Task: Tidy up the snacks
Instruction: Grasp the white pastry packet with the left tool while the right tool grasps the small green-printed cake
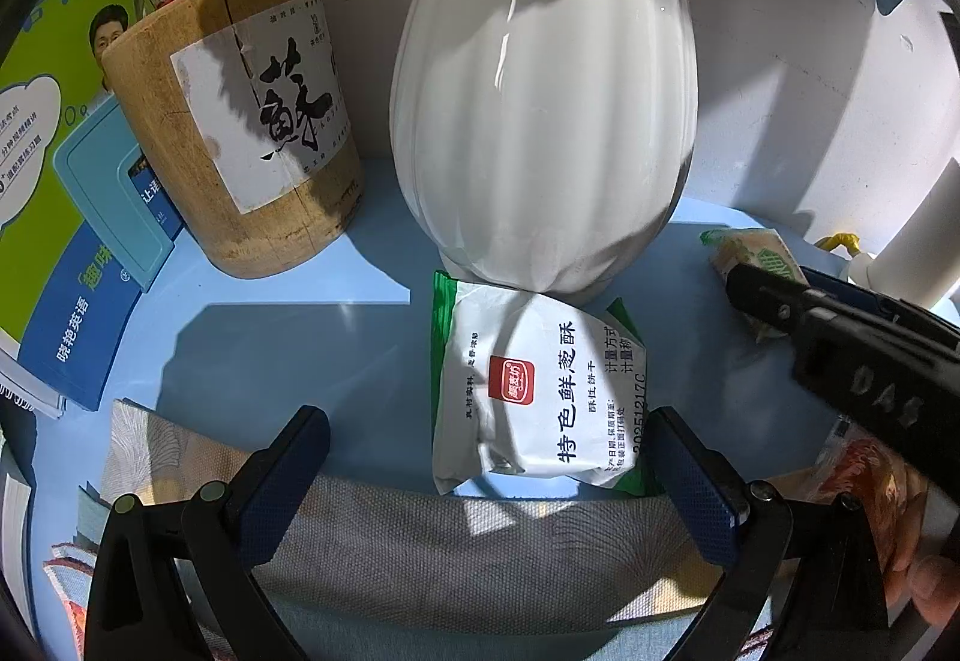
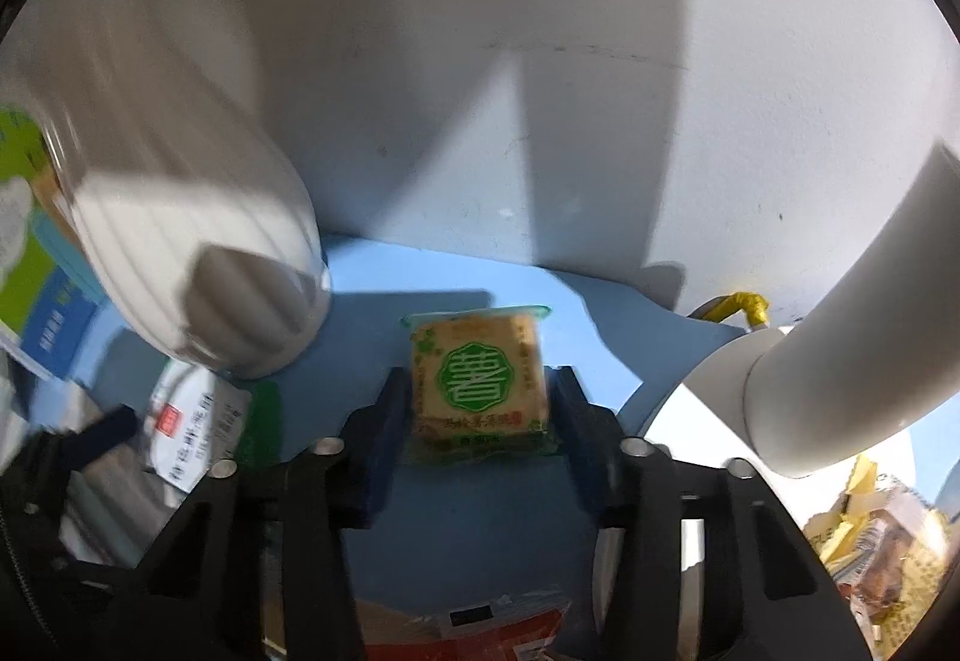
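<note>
the tan packet (image 2: 480,388) lies between the right gripper (image 2: 480,421) fingers, pads nearly touching, not yet grasping; left gripper (image 1: 492,472) released.

Pale blue tabletop (image 1: 288,337), plain white wall (image 2: 540,30) behind, hard sunlight, sharp angular shadows

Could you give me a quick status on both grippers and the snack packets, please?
Left gripper open, white packet just ahead. Right gripper straddling the tan packet, grip unconfirmed. White vase crowds the white packet.
</note>
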`<state>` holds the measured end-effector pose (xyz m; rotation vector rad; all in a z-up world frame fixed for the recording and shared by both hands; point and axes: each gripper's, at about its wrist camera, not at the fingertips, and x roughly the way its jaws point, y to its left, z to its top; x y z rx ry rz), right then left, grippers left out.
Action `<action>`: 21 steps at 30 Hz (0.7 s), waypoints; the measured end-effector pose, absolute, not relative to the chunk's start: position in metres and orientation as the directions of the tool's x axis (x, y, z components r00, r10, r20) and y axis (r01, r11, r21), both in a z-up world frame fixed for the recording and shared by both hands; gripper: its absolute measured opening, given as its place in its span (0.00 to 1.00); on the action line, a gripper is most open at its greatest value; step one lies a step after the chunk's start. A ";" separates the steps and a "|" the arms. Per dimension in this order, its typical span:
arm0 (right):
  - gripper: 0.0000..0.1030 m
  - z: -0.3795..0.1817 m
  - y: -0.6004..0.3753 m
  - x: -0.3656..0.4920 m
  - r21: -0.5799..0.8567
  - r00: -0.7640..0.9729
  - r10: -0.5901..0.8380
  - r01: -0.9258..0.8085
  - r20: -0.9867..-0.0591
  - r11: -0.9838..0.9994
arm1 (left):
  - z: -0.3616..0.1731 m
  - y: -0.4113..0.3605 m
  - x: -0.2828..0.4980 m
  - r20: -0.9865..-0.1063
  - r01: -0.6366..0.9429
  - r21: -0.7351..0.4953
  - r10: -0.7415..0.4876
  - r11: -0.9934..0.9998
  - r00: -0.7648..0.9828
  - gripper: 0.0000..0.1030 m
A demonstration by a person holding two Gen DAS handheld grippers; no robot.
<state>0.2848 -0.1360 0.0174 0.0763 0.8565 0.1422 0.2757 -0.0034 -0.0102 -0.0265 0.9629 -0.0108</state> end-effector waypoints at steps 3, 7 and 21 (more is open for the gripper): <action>0.42 0.018 -0.140 0.285 0.180 0.642 0.208 -0.110 -0.738 0.978 | -0.010 -0.004 0.275 -0.816 0.001 -0.035 -0.029 0.999 0.578 0.98; 0.42 0.019 -0.136 0.286 0.197 0.638 0.231 -0.126 -0.734 0.972 | 0.002 0.001 0.261 -0.780 0.037 -0.065 -0.073 0.997 0.621 0.51; 0.41 0.021 -0.160 0.285 0.291 0.637 0.320 -0.155 -0.701 0.944 | -0.002 0.016 0.258 -0.766 0.035 -0.133 -0.125 0.990 0.630 0.50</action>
